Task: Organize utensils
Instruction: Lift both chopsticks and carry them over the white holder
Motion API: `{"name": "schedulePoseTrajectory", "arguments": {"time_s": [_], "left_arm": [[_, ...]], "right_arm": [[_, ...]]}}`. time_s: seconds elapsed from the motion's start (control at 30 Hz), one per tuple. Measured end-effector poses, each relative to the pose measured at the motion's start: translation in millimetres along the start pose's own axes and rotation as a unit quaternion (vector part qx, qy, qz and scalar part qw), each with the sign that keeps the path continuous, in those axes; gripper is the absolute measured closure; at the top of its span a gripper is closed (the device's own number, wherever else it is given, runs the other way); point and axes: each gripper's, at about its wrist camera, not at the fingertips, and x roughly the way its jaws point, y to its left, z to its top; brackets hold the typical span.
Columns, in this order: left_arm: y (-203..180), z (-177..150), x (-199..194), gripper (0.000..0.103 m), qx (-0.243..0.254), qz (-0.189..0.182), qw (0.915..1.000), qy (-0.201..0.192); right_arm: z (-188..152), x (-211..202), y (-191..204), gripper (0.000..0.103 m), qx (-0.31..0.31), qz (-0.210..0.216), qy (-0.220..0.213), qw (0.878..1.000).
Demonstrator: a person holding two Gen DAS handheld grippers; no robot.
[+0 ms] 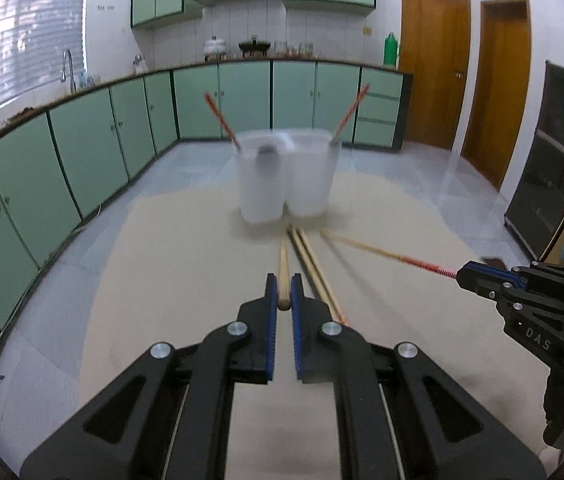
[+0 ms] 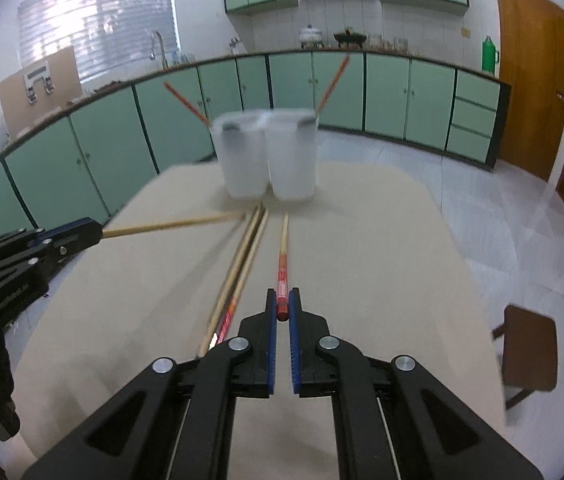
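Note:
Two frosted white cups stand side by side at the table's far middle, each with one red-ended chopstick leaning out. My left gripper is shut on a plain wooden chopstick that points at the cups; this gripper also shows in the right wrist view. My right gripper is shut on a red-ended chopstick; this gripper also shows in the left wrist view. Several more chopsticks lie on the table between the grippers.
The beige table stands in a kitchen with green cabinets behind. A brown stool stands to the right of the table. Wooden doors are at the far right.

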Motion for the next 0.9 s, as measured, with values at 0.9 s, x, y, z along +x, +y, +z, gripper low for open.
{"name": "schedulePoseTrajectory", "arguments": {"time_s": [0.9], "left_arm": [[14.6, 132.5, -32.0, 0.097, 0.008, -0.058, 0.9922, -0.110]], "right_arm": [[178.3, -54.0, 10.1, 0.097, -0.072, 0.054, -0.118, 0.989]]}}
